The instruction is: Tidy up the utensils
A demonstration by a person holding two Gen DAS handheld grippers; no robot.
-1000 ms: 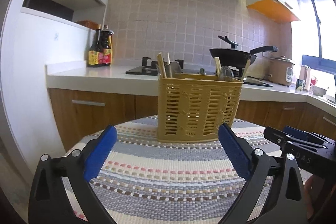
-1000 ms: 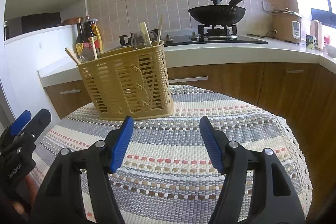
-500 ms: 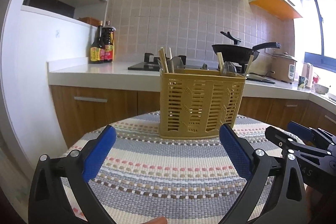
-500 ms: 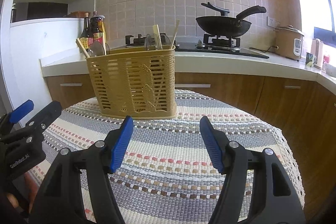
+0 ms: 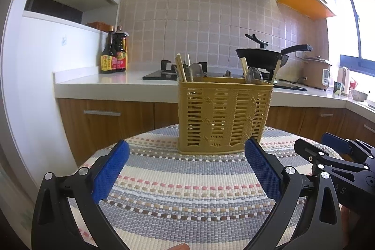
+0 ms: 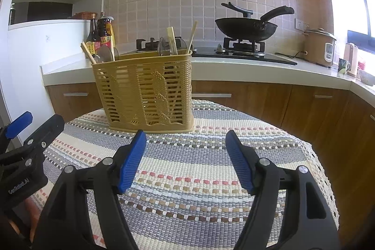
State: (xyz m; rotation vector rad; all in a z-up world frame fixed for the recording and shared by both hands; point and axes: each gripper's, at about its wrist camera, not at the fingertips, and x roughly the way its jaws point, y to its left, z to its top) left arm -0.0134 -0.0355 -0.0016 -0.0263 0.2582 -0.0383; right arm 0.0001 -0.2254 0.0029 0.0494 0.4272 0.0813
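Observation:
A tan slotted utensil basket [image 5: 222, 116] stands upright on the striped tablecloth [image 5: 187, 186]; it also shows in the right wrist view [image 6: 147, 93]. Chopsticks [image 5: 181, 68] and spoons [image 5: 253, 74] stick up from both ends of it. My left gripper [image 5: 187, 166] is open and empty, held short of the basket. My right gripper [image 6: 187, 158] is open and empty, to the right of the basket's front. Each gripper appears at the edge of the other's view, the right gripper [image 5: 332, 156] and the left gripper [image 6: 25, 132].
A kitchen counter [image 5: 112, 81] runs behind the table with sauce bottles [image 5: 114, 55], a gas hob and a black wok [image 6: 246, 27]. A rice cooker [image 6: 318, 48] and cups stand at the right. The table's right edge [image 6: 323, 168] drops off toward wooden cabinets.
Both grippers have tilted up and drawn back a little from the basket, so more wall and hood show. Both stay open and empty.

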